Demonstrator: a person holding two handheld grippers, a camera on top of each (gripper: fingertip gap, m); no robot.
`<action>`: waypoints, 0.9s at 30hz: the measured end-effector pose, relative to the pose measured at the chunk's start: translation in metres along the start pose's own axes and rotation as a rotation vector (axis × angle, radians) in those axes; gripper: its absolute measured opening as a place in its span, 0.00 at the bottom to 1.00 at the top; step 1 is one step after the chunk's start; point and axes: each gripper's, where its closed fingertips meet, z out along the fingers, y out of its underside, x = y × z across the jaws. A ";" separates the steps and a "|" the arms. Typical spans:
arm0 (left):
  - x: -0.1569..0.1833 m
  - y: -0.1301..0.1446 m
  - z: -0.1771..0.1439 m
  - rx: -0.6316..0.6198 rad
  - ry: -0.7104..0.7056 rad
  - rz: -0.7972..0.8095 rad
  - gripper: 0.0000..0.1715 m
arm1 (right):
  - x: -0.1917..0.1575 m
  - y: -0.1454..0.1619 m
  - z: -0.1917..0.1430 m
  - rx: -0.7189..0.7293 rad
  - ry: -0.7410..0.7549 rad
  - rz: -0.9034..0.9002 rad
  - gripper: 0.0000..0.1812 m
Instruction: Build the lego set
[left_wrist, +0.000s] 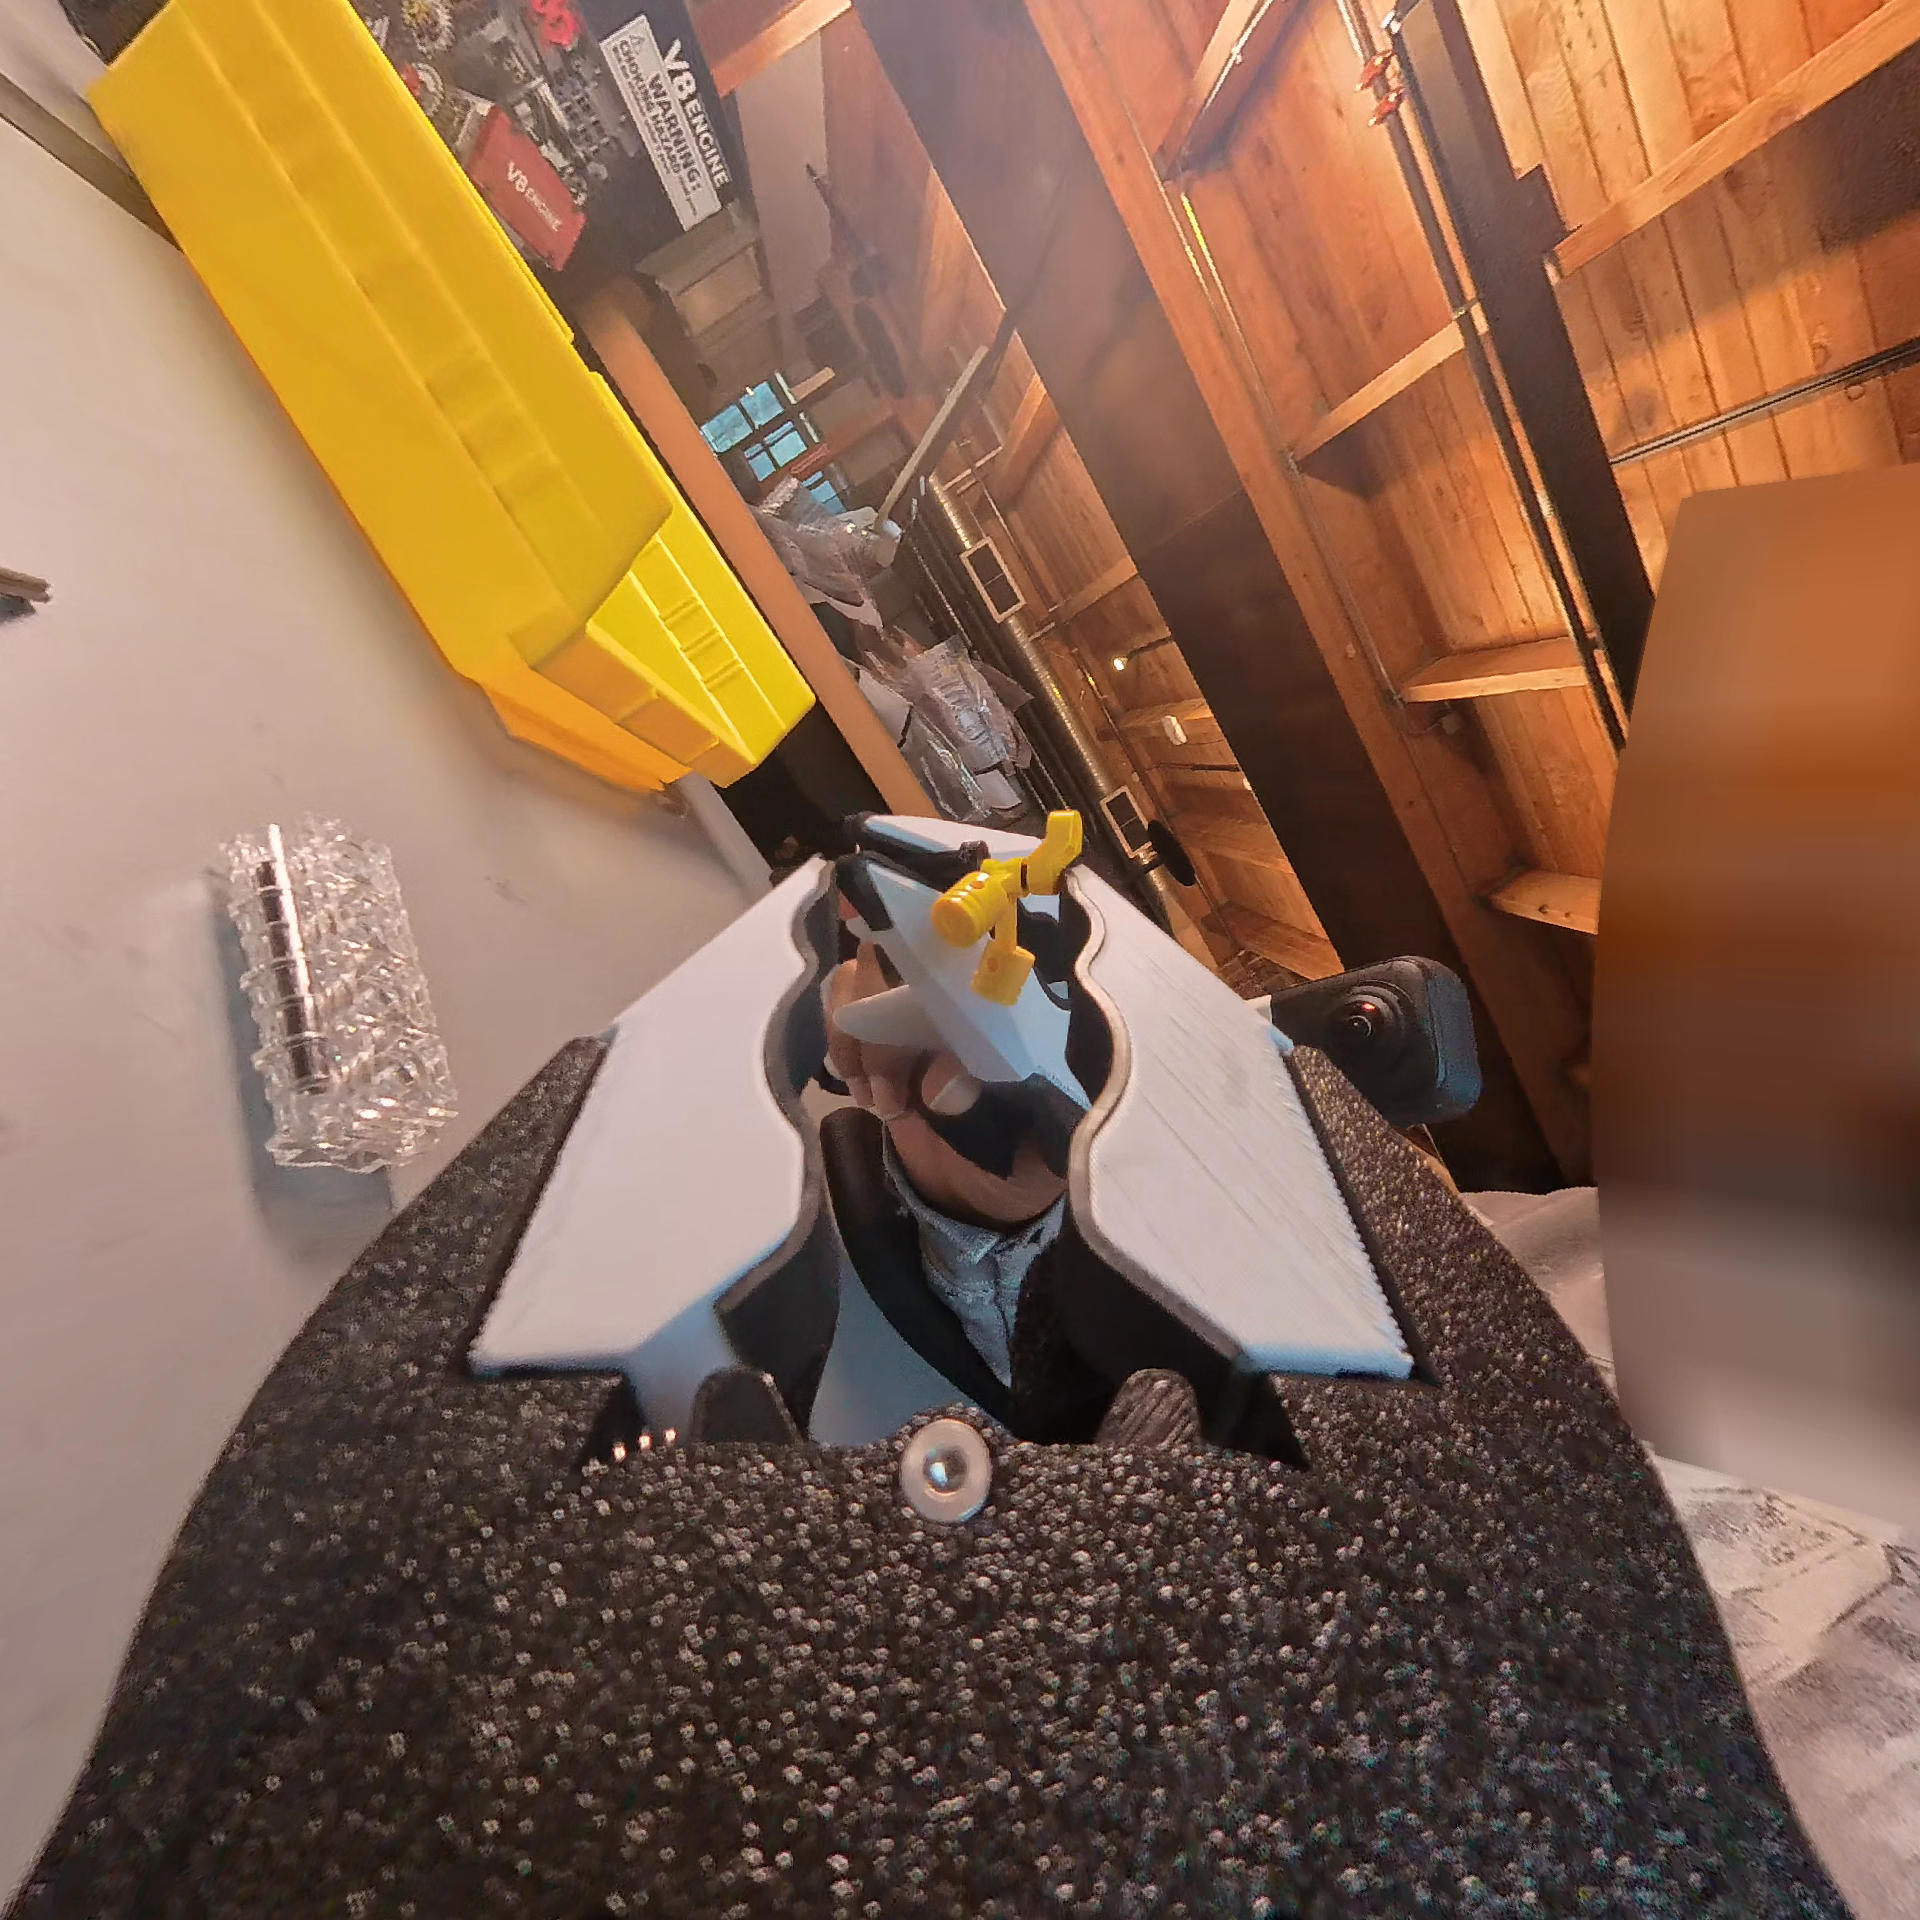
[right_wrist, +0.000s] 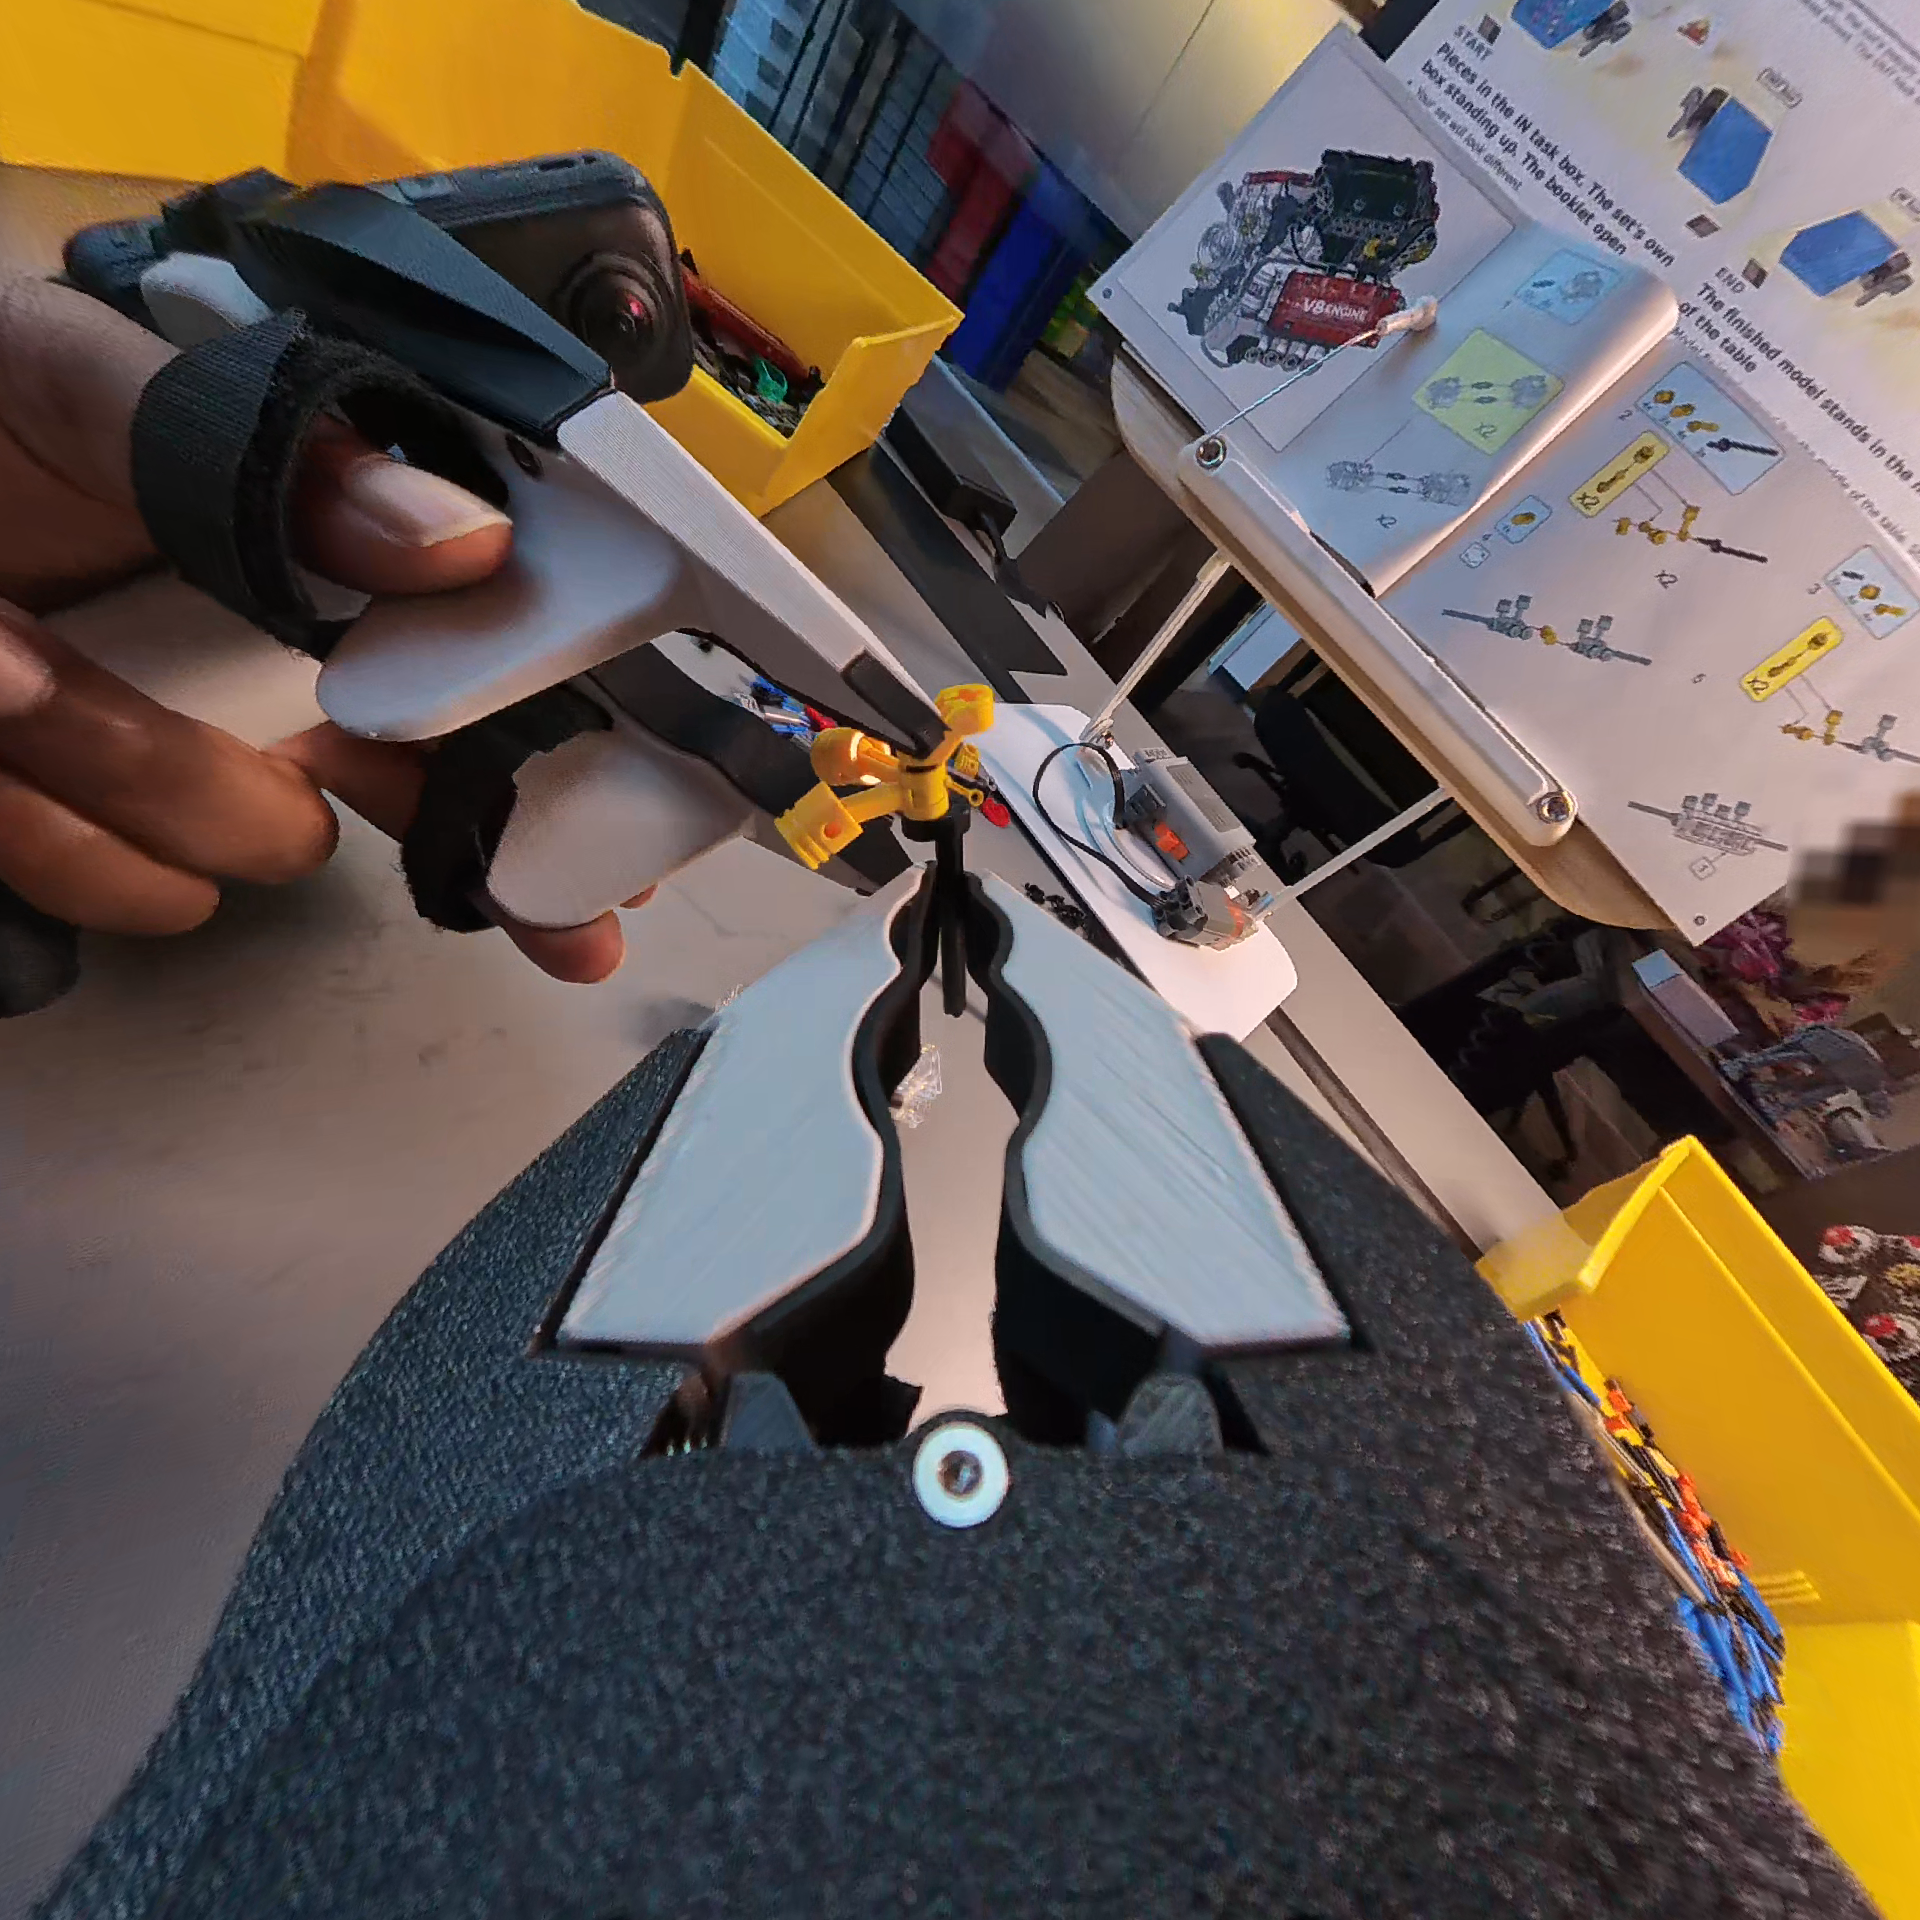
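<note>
Right hand-held gripper (right_wrist: 951, 935): pressed together at the tips on a thin black plastic axle (right_wrist: 950, 961). Axle runs straight forward along the finger line and projects past the tips. Carries a small yellow plastic assembly of pins and short cylinders (right_wrist: 894, 774) at its far end, directly ahead of the tips.

Left hand-held gripper (left_wrist: 953, 881): spread, one finger on each side of the yellow assembly. Enters from the left of the right hand-held gripper, roughly across the axle's long axis. Upper fingertip appears to touch the assembly; contact of the lower one cannot be told.

Both held above the pale tabletop (left_wrist: 156, 727), tips nearly meeting. Left of the left hand-held gripper, well apart: clear crinkled plastic bag (left_wrist: 332, 987) and yellow plastic bins (left_wrist: 416, 364).
</note>
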 end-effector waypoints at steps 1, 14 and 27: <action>0.002 0.000 0.000 0.002 0.017 0.000 0.24 | 0.000 -0.002 -0.001 0.002 0.006 -0.012 0.01; 0.014 -0.001 -0.001 0.003 0.120 0.028 0.22 | 0.003 -0.014 -0.007 -0.012 0.075 -0.106 0.01; 0.023 -0.013 -0.007 0.026 0.139 0.106 0.06 | 0.001 -0.018 -0.007 0.016 0.063 -0.085 0.01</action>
